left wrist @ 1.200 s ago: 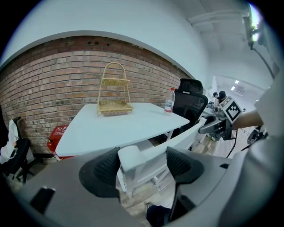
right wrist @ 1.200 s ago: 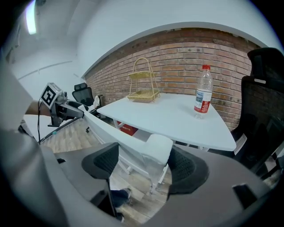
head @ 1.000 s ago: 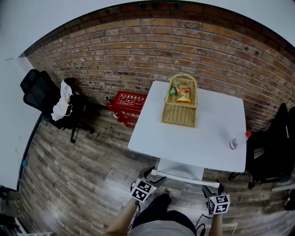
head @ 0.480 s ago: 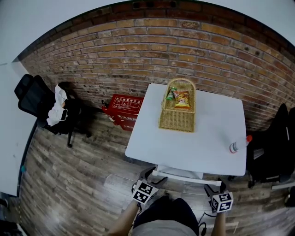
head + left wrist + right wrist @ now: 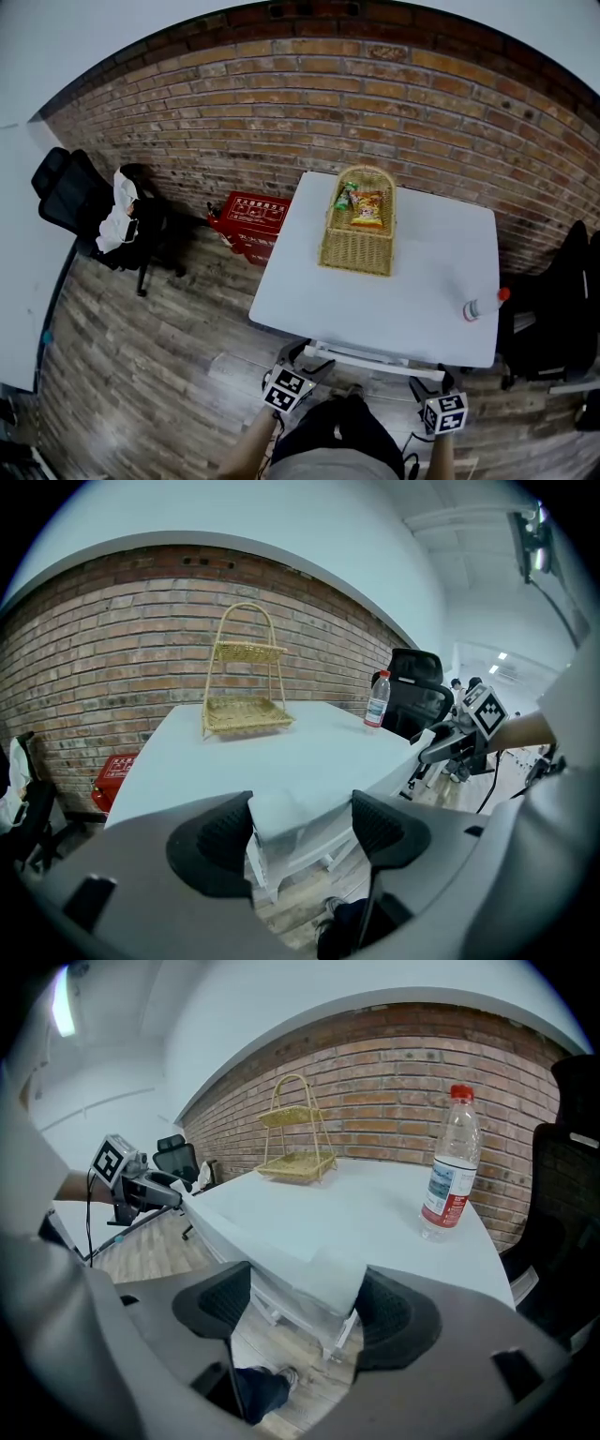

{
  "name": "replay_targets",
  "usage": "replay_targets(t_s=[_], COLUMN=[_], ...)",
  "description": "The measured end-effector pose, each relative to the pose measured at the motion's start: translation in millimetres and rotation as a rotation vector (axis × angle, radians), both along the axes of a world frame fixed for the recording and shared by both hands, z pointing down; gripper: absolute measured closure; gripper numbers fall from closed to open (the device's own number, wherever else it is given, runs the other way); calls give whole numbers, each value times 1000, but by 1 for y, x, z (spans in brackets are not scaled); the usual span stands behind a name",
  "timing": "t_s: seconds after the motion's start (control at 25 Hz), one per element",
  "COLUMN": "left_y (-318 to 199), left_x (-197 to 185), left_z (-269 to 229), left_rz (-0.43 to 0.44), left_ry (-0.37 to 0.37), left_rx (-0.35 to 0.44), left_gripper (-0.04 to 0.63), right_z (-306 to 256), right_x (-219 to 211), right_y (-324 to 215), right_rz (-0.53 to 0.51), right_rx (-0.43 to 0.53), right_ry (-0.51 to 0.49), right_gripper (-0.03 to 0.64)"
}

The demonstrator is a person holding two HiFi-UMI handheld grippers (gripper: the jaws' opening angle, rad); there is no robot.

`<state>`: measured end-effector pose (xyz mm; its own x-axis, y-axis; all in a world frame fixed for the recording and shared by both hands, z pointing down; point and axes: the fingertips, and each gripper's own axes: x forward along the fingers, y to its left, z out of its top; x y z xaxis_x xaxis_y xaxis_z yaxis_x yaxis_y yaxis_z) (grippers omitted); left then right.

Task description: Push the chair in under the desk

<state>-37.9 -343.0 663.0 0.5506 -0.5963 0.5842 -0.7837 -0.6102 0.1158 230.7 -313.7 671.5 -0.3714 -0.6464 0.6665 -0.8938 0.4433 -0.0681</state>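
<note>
The white chair (image 5: pixel 375 359) stands at the near edge of the worktop (image 5: pixel 422 300). Its seat is hidden beneath the top and only the back rail shows past the edge, so by my judgement it is most of the way in. The left tongs (image 5: pixel 302 358) and right tongs (image 5: pixel 433 382) sit at opposite ends of that rail, likely so a push goes in straight without swinging the chair. In each gripper view the tongs stand fairly wide with a white end of the chair back filling the gap. I read both as closed on it, though the white-on-white makes pad contact hard to confirm. The basket (image 5: pixel 356 234) and bottle (image 5: pixel 480 307) sit well back on the top, clear of the push.
</note>
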Motion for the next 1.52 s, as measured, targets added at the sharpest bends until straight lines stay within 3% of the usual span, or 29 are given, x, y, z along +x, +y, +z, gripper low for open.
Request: replay_targets(t_s=[0.8,1.0,1.16,1.24,1.52], left_y=[-12,-7,-8,-10,-9], left_x=[7,8,-3,-10,-6], left_z=[-2,-2,-17,-27,-62], left_rz=[-25,-34,-125,-150,-102], left_ry=[0,2,98,112,115], left_rx=[6,17,44,59,128], left_gripper=[261,261,261,261,262], right_z=[-2,-2,-9,-14,-56], right_x=[8,13,15,14,8], right_y=[-17,-11,-4,-2,-4], right_rz=[-9,34,54,57,106], right_rx=[-10,22,45,62,173], right_ry=[0,36,82,85,81], right_gripper=[261,261,261,261,262])
